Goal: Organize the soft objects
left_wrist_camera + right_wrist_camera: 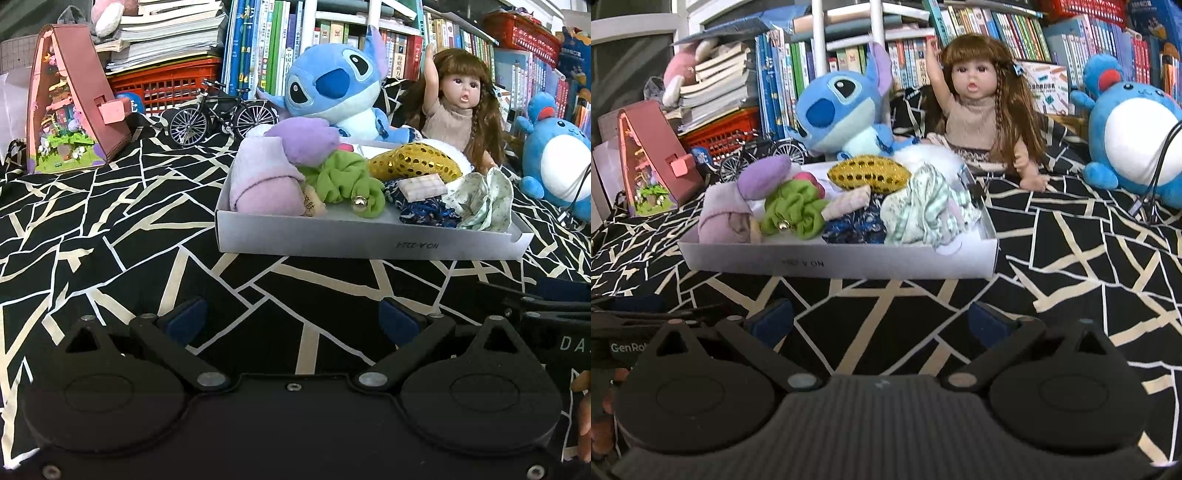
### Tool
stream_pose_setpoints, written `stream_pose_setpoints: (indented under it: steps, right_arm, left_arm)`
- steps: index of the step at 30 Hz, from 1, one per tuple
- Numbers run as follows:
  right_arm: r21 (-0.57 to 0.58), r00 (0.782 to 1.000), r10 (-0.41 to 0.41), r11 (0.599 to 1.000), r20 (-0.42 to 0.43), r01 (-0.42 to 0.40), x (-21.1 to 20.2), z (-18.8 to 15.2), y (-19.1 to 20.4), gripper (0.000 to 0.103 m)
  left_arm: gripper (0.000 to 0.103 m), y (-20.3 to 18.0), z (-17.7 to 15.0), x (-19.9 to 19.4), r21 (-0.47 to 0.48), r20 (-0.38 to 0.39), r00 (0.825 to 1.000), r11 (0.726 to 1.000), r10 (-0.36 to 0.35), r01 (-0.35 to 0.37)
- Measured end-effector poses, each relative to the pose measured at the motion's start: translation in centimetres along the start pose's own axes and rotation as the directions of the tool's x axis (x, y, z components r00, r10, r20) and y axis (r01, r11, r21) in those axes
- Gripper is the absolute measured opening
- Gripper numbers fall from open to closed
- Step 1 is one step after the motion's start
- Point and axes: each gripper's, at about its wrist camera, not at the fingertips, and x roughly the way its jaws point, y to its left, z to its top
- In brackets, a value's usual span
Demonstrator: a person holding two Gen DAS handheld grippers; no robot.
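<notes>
Both grippers rest low over the black-and-white cloth point(110, 236), the left gripper point(291, 317) and right gripper point(881, 317) each spread wide and empty. Just beyond them sits the white tray point(369, 243), clear of the fingertips, heaped with soft things: a purple roll point(266, 181) at left, a green scrunchie point(343, 181), a gold sequin pouch point(413, 162), and a pale floral scrunchie point(484, 203) at right.
</notes>
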Motion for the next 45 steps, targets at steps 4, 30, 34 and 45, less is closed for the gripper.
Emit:
stream_pose_setpoints:
  steps: [4, 30, 34, 45]
  right_arm:
    - [0.013, 1.0, -0.003, 1.0, -0.017, 0.003, 0.3, 0.0, -0.1, 0.103]
    - [-0.038, 0.995, -0.055, 0.998, -0.082, 0.052, 1.5, 0.0, 0.6, 0.103]
    - [-0.04, 0.995, -0.056, 0.998, -0.083, 0.053, 1.5, 0.0, 0.7, 0.103]
    - [-0.044, 0.995, -0.058, 0.998, -0.084, 0.055, 1.6, -0.1, 0.7, 0.103]
  left_arm:
    - [0.1, 0.0, 0.0, 0.2, 0.001, -0.005, 1.0, 1.0, 0.007, -0.007]
    - [0.103, -0.3, 0.0, 0.8, 0.017, -0.025, 0.998, 0.998, 0.063, -0.063]
    - [0.103, -0.3, 0.1, 0.8, 0.018, -0.026, 0.998, 0.998, 0.065, -0.065]
    - [0.103, -0.3, 0.1, 0.9, 0.018, -0.026, 0.997, 0.998, 0.067, -0.067]
